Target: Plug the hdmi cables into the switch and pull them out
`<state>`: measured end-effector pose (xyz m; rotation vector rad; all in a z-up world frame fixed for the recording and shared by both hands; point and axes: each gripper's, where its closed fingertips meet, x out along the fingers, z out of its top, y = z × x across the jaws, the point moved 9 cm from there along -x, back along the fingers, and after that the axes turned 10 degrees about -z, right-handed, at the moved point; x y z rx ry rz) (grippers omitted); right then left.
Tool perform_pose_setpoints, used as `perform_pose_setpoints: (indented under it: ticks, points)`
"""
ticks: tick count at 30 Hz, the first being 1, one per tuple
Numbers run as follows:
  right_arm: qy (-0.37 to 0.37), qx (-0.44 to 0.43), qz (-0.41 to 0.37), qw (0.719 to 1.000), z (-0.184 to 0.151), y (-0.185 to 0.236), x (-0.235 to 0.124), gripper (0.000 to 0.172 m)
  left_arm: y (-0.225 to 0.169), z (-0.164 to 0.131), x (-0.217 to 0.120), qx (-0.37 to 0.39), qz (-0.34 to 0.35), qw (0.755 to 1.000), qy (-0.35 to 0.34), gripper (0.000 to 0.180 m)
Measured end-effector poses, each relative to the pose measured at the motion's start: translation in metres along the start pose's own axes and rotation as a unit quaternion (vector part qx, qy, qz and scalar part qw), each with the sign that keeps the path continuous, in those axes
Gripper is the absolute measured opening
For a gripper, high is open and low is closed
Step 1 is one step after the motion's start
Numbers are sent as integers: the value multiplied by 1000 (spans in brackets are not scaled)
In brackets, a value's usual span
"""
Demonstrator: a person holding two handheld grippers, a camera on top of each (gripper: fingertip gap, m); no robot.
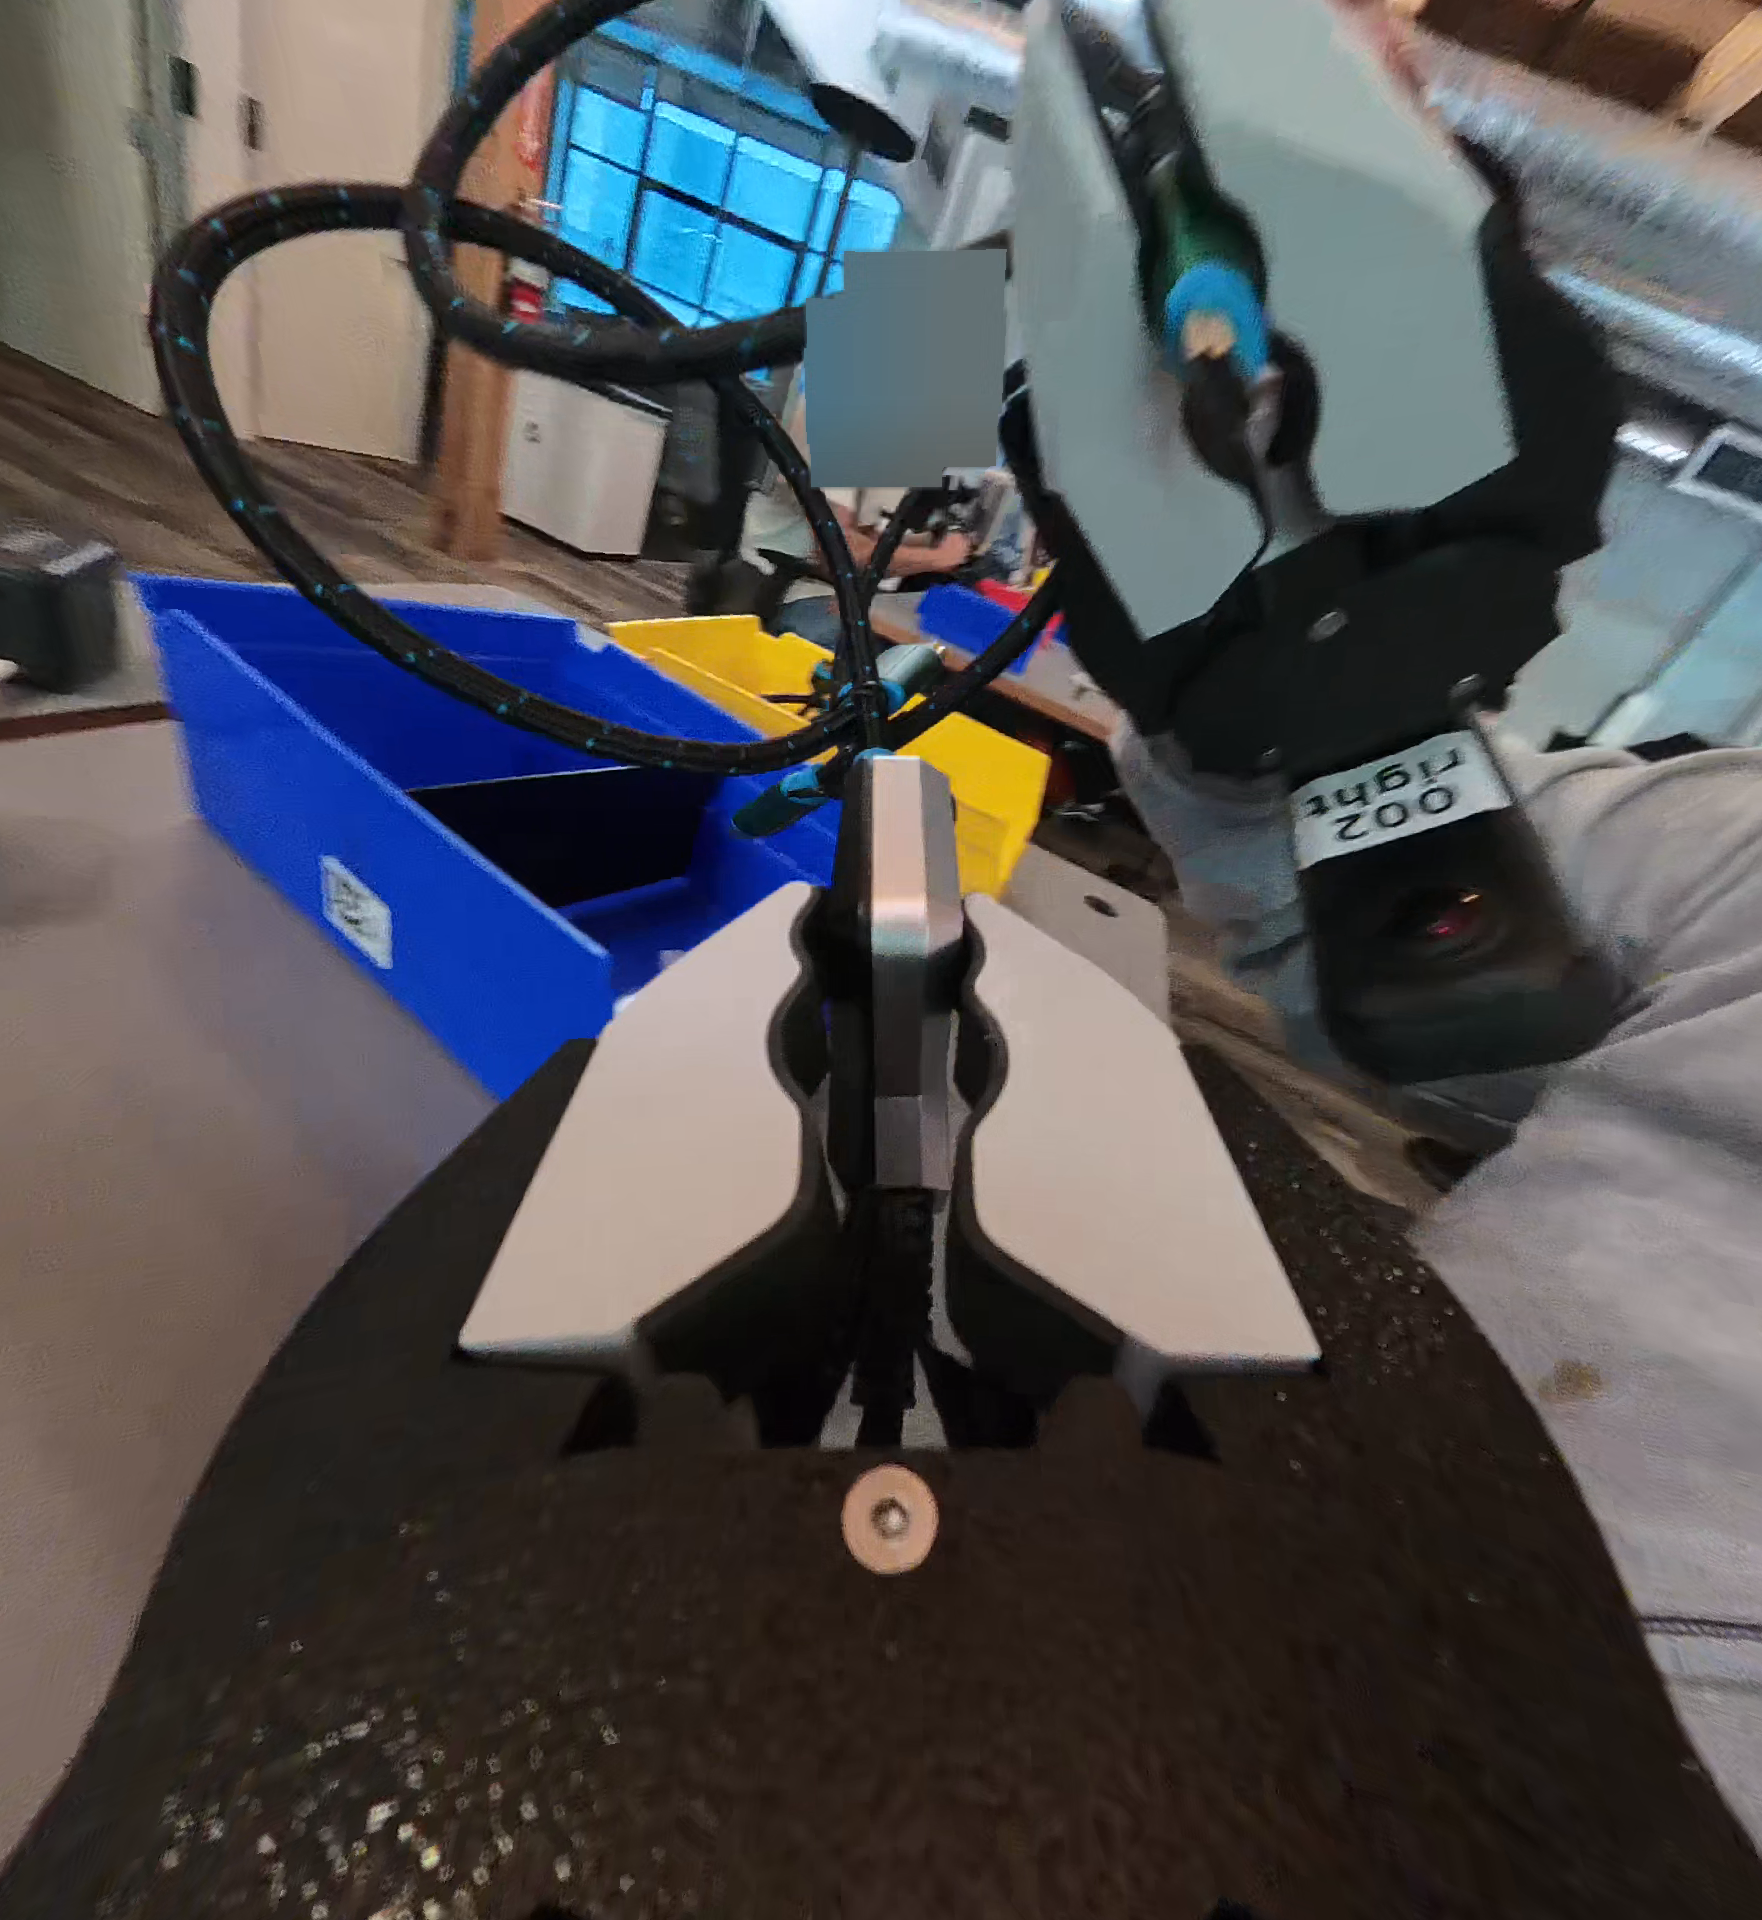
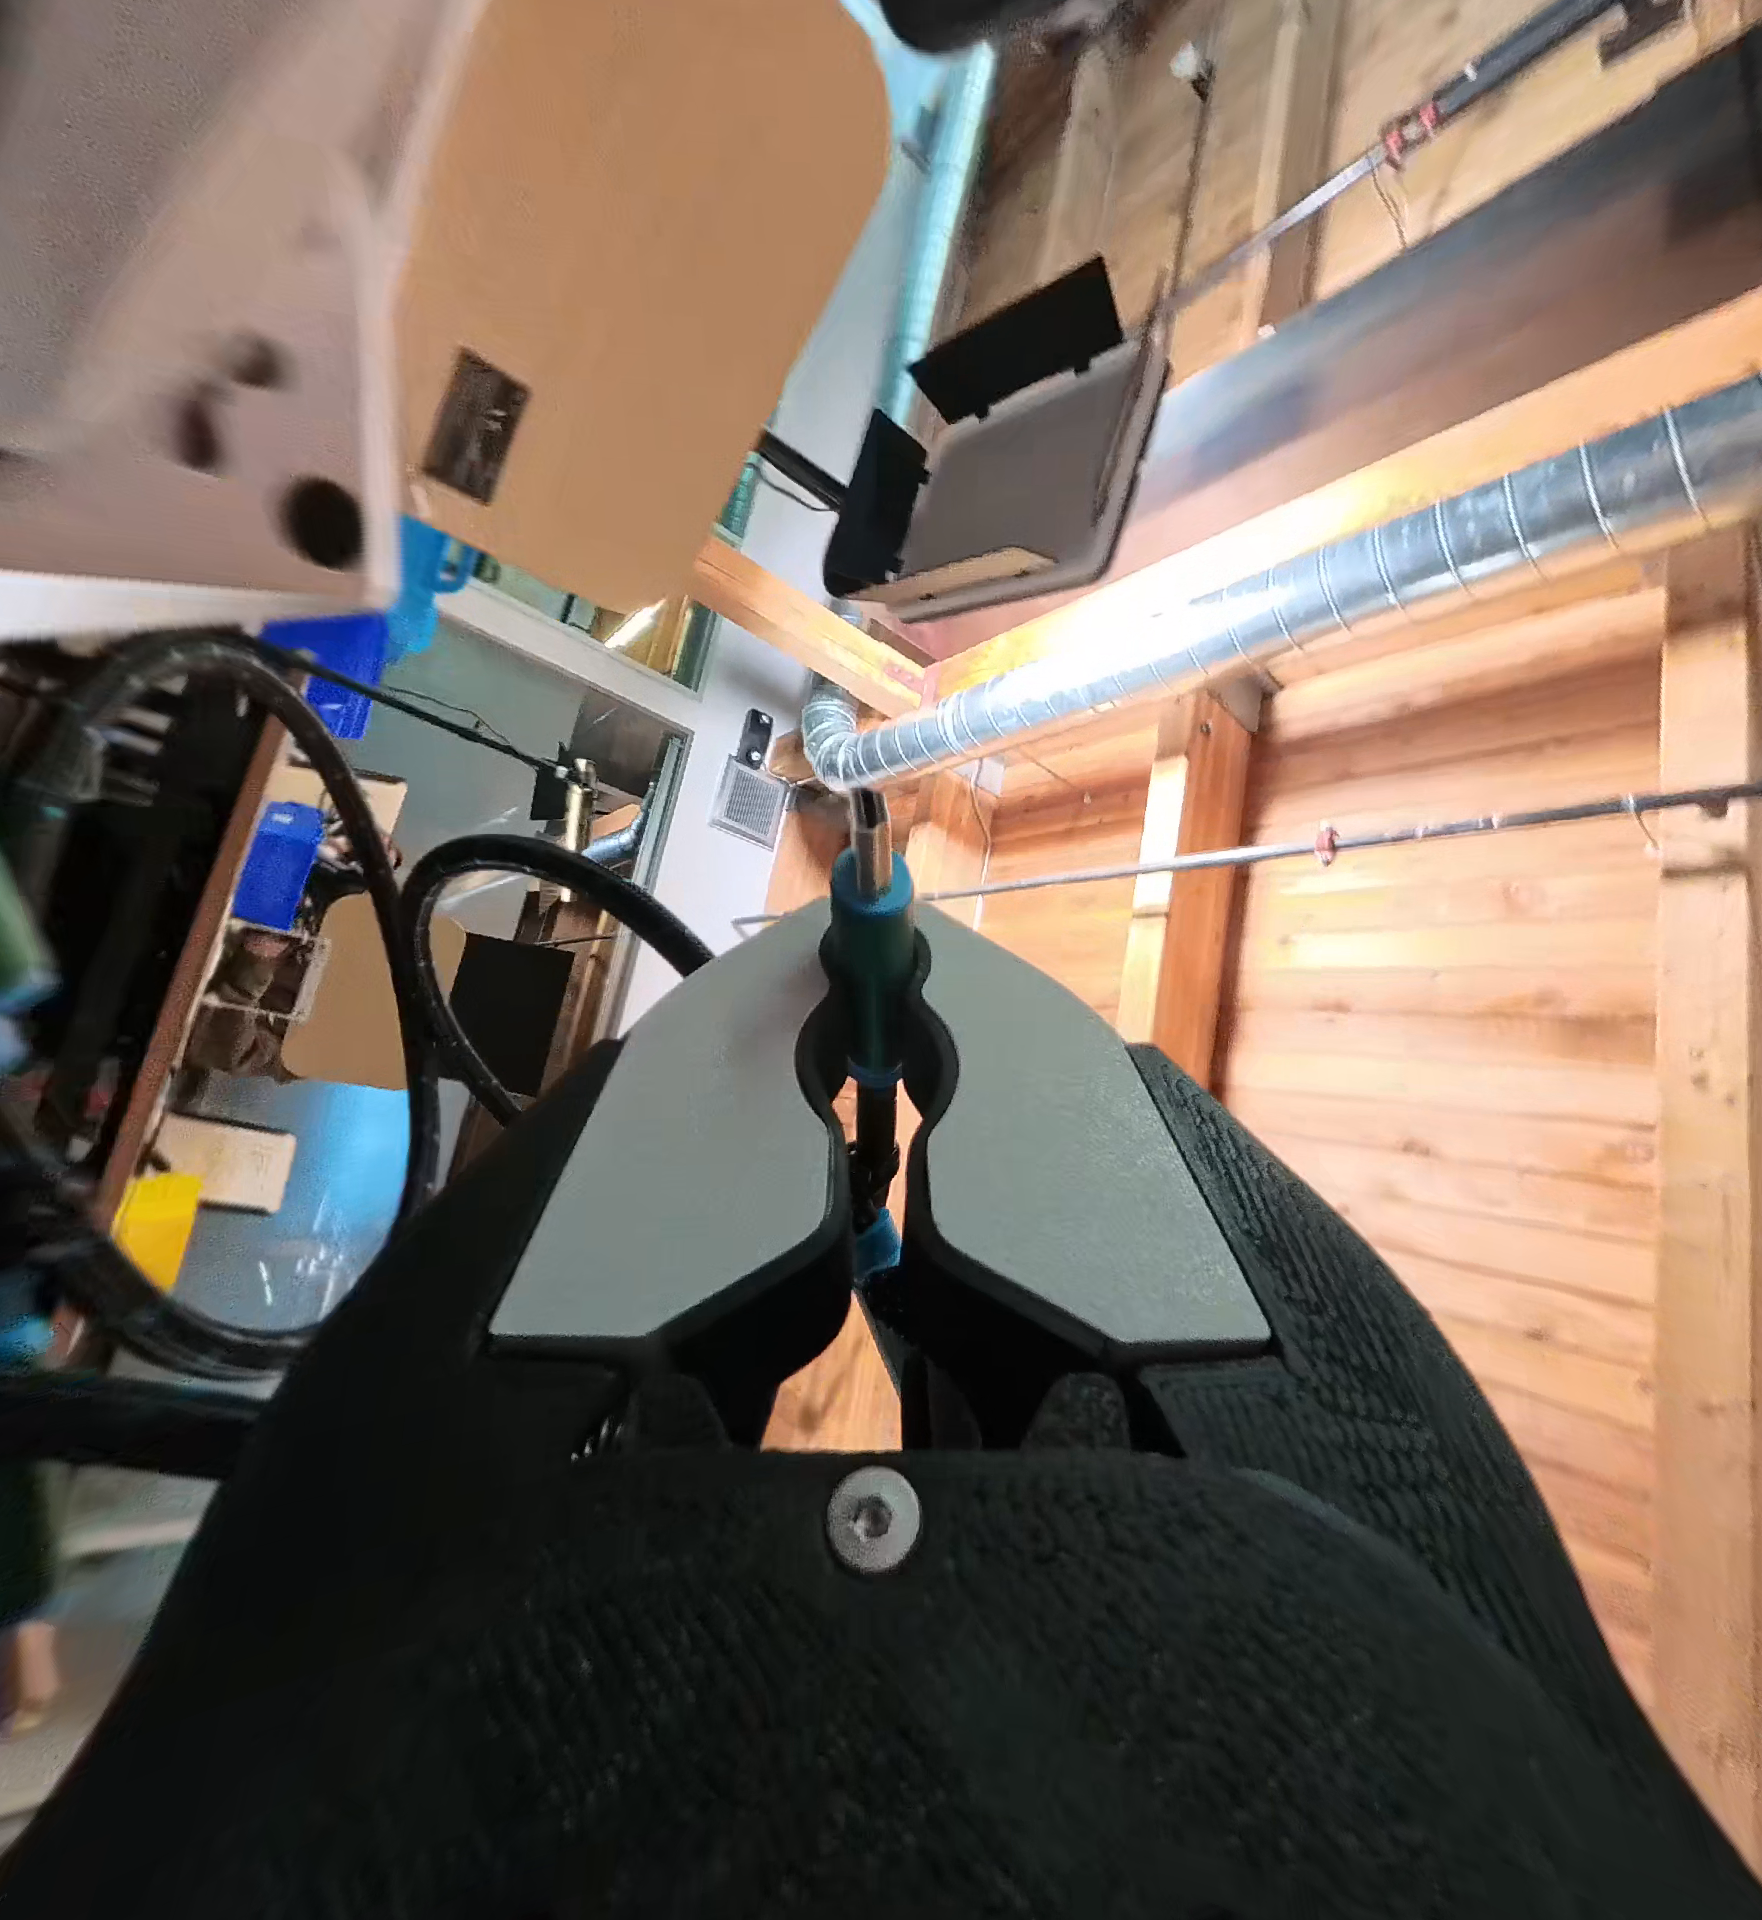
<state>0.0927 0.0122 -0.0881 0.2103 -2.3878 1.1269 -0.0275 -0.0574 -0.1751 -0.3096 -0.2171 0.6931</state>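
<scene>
Your left hand-held gripper (image 1: 892, 935) clamps a silver metal block (image 1: 908, 883) above the blue bin (image 1: 389, 831); your right hand-held gripper (image 2: 872, 966) pinches the cable's plug (image 2: 869, 935), raised unplugged.

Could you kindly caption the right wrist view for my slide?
Right gripper clamps a cable's teal plug, metal tip up toward a silver duct.

Two grippers are being seen: the left gripper (image 1: 882, 914) and the right gripper (image 2: 875, 956). One silver metal block (image 1: 903, 894) is being counted. One black braided cable (image 1: 357, 592) is being shown, and two teal plugs (image 2: 872, 935) (image 1: 783, 800) are being counted on it. Two blue bins (image 1: 420, 831) (image 1: 970, 608) and one yellow bin (image 1: 970, 769) are being seen. One silver duct (image 2: 1376, 582) is being counted.
</scene>
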Motion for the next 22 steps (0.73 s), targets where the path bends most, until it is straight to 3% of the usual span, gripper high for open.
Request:
perform_pose_setpoints:
  ticks: [5,10,13,17,22]
  points:
    - [23,57,-56,997,-10,-17,12,4,17,11,-26,-18,50,999,14,20]
    - [63,109,-101,987,-22,-30,16,4,73,5,-70,-191,23,979,73,21]
    - [88,139,-112,980,-26,-33,12,4,90,-3,-91,-235,29,968,86,20]
    - [110,147,-105,977,-26,-26,3,5,84,-2,-102,-252,-8,967,45,21]
    - [87,120,-109,983,-11,-9,-9,4,62,10,-102,-249,-77,964,-44,21]
